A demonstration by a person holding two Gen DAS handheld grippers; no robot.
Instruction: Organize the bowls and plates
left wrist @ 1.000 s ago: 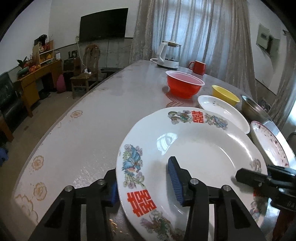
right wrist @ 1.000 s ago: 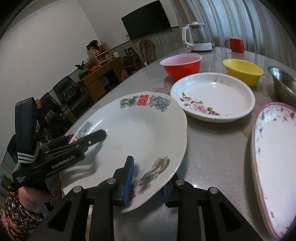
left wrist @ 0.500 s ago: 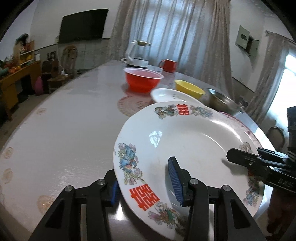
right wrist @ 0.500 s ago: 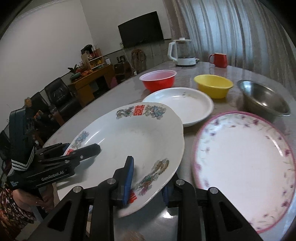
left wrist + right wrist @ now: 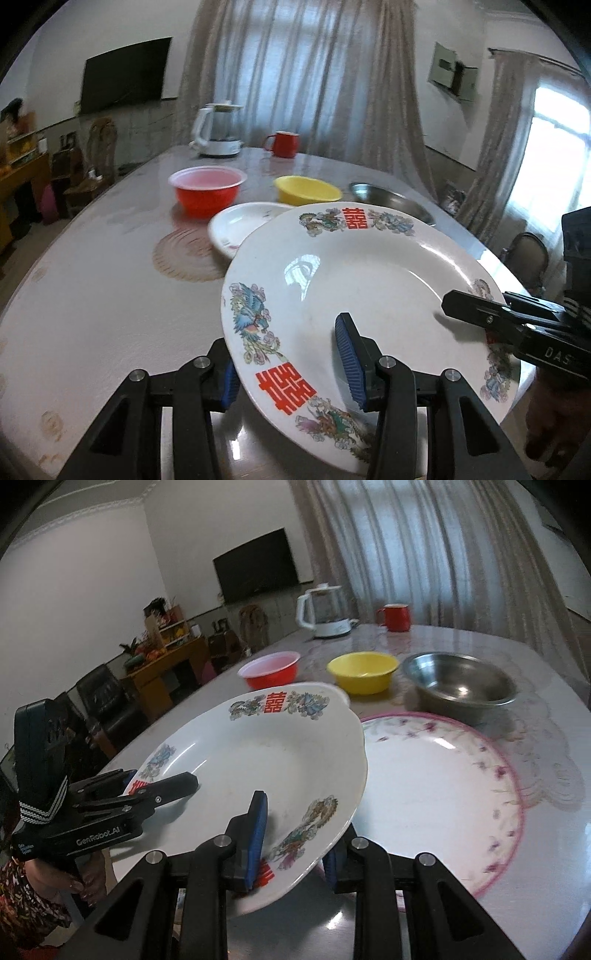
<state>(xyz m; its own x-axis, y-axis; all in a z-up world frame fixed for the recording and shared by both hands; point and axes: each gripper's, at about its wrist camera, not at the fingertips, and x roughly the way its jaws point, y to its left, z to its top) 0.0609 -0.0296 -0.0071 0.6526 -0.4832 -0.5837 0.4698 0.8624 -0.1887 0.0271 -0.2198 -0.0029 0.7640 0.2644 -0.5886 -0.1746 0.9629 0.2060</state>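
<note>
A large white plate with red characters and bird patterns is held in the air above the table, tilted. My left gripper is shut on its near-left rim. My right gripper is shut on its opposite rim. Each gripper shows in the other's view, the right one and the left one. A pink-rimmed floral plate lies on the table, partly under the held plate's right edge. A smaller white plate lies beyond.
A red bowl, a yellow bowl and a steel bowl stand in a row further back. A white kettle and a red mug stand at the table's far end. The marble table curves off at left.
Both grippers have carried the large plate up and to the right. It has gone from resting low near the table's left to hanging partly over the pink-rimmed plate.
</note>
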